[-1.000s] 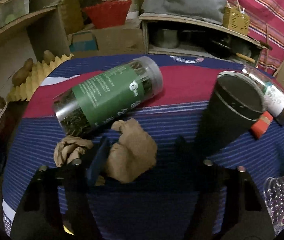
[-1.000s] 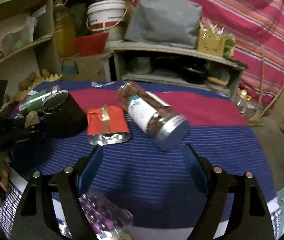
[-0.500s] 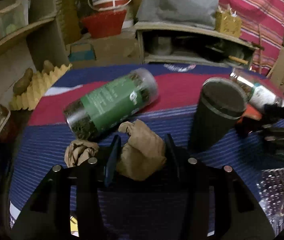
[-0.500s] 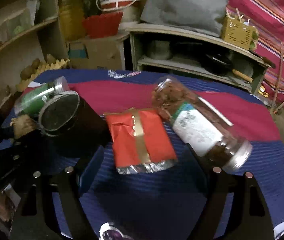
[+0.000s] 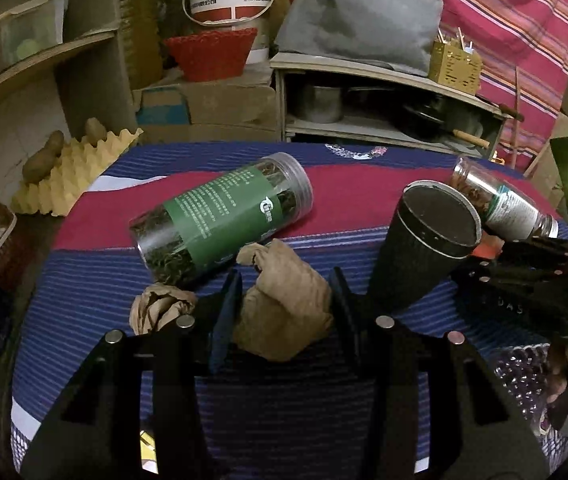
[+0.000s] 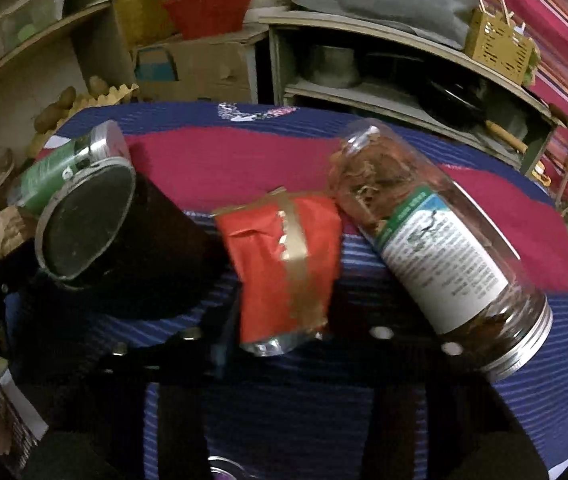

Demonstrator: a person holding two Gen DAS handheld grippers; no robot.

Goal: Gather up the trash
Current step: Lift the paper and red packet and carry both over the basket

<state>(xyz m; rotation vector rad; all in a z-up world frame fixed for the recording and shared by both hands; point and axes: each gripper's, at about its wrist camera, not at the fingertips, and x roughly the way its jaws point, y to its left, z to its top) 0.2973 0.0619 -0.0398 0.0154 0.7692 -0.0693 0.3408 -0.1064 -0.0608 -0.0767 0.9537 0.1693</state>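
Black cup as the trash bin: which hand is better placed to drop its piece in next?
Probably the left: its fingers clamp the brown paper wad right beside the black cup. The right also grips a red packet close by.

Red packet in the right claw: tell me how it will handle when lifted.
The red packet looks like thin creased foil, so probably light and floppy. It may sag or slip in the right claw, and crush rather than break.
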